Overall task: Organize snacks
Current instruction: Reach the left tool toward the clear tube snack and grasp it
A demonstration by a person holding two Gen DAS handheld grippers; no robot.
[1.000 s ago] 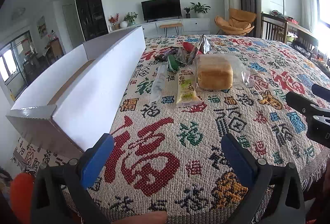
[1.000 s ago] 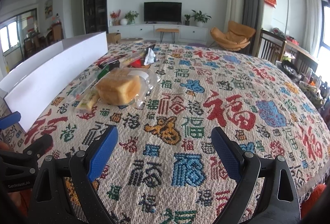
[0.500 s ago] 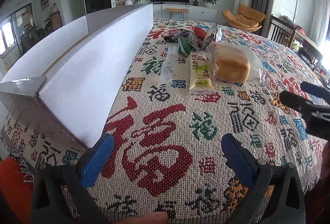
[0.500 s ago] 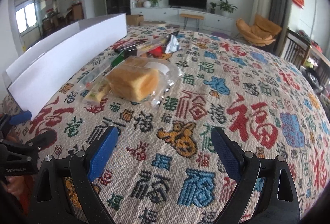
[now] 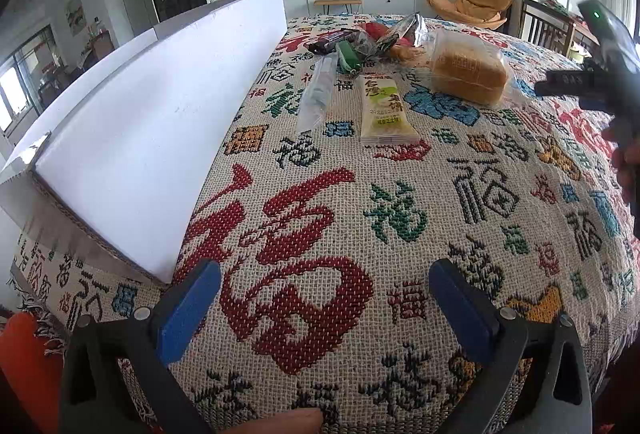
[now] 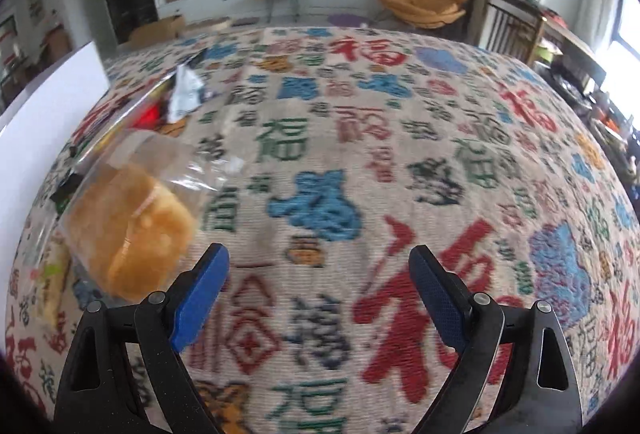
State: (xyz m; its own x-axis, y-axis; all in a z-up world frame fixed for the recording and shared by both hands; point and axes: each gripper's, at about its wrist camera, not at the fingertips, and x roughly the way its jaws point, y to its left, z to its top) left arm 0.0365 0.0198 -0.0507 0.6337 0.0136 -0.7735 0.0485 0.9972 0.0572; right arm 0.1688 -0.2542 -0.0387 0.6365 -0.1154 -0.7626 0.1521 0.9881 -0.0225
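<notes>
Since a second ago our right gripper (image 6: pixel 319 274), jaws wide and empty, has closed on the golden bread loaf in clear plastic (image 6: pixel 128 230), now lower left of its view, while our left gripper (image 5: pixel 325 290) hangs wide, suggesting the loaf goes first.

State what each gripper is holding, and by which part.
Nothing is held: the left gripper and right gripper are both open over the cloth, with nothing between their fingers.

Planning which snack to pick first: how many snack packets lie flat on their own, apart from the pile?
2: the clear packet nearest the white box, and the yellow-green packet just right of it. The bagged bread sits further right. The far pile may hide more.
</notes>
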